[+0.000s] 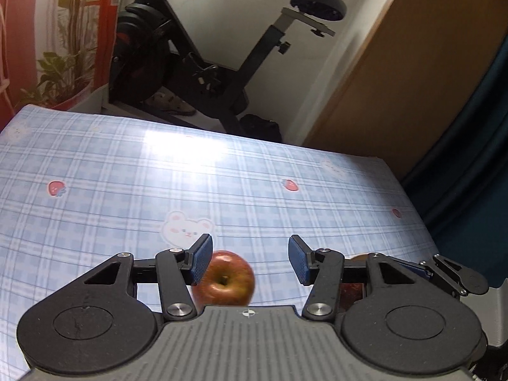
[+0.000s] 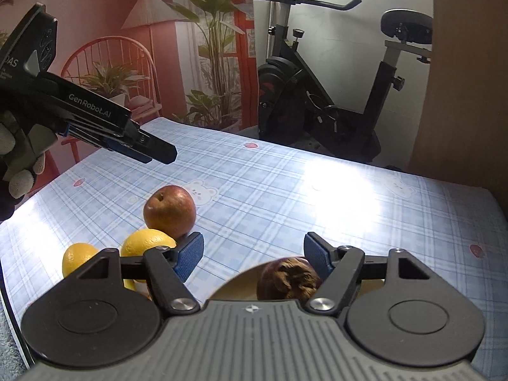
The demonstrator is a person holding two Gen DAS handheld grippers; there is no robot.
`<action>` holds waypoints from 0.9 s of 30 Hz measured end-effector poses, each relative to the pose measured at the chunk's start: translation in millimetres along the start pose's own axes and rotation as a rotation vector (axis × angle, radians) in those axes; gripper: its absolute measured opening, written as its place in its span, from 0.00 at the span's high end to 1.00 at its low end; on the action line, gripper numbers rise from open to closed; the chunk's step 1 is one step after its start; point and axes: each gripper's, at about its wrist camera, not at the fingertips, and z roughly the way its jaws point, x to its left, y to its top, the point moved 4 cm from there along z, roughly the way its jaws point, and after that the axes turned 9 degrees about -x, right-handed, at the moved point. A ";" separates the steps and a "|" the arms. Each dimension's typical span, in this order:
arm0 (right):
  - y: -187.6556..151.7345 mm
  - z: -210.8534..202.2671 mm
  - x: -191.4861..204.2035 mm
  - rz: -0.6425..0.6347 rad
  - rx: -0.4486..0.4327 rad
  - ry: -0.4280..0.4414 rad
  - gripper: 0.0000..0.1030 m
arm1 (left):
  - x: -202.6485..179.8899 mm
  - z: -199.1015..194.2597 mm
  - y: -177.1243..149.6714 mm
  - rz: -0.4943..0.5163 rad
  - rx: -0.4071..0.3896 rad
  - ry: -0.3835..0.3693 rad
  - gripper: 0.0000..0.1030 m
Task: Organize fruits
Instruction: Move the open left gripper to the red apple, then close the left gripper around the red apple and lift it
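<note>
Although both claws stand apart with nothing pressed between their blue pads, each has fruit close below: the left claw is moderately wide over a red apple sitting at its seven o'clock, partly behind the left pad, and the right claw gapes wider above a dark, wrinkled fruit at its five o'clock, resting in a tan dish. I judge the apple firm, smooth and fairly heavy, apt to roll on the slick checked bench, so it is best gripped across its widest girth with the stem up. That dark fruit looks soft and bruisable, calling for a light squeeze. Two yellow citrus lie at nine o'clock from the right claw, touching the apple's near side, and seem firm but slippery. Count: one apple, two citrus, one dark fruit, one dish
</note>
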 end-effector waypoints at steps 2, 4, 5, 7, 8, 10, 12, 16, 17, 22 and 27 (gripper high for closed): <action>3.3 13.3 9.4 -0.008 0.009 0.020 0.29 | 11.0 1.4 1.3 -0.010 0.004 0.023 0.46; 5.9 28.3 19.4 -0.013 0.023 0.043 0.29 | 20.1 5.7 2.5 -0.028 0.016 0.033 0.46; 6.7 35.5 24.4 -0.020 0.031 0.053 0.29 | 23.7 7.3 2.2 -0.036 0.022 0.035 0.46; 8.3 51.0 36.6 -0.037 0.048 0.076 0.29 | 29.3 6.3 -0.2 -0.046 0.032 0.037 0.46; 7.0 57.5 41.9 -0.045 0.057 0.087 0.29 | 31.2 7.3 -1.6 -0.051 0.037 0.036 0.46; 6.2 72.1 55.0 -0.060 0.079 0.109 0.30 | 33.6 5.0 -9.8 -0.064 0.050 0.027 0.46; 3.7 84.3 65.3 -0.067 0.098 0.125 0.30 | 37.9 9.9 -14.2 -0.074 0.065 0.017 0.46; -3.8 103.9 73.1 -0.036 0.134 0.143 0.30 | 44.7 16.8 -20.9 -0.099 0.081 -0.007 0.46; -5.4 107.4 73.5 -0.029 0.142 0.143 0.30 | 46.2 18.0 -21.6 -0.106 0.084 -0.012 0.46; -9.3 115.7 70.9 -0.001 0.159 0.146 0.30 | 47.6 23.3 -24.3 -0.118 0.090 -0.047 0.50; -7.6 118.6 68.9 -0.003 0.161 0.140 0.35 | 46.5 28.2 -29.8 -0.090 0.109 -0.064 0.62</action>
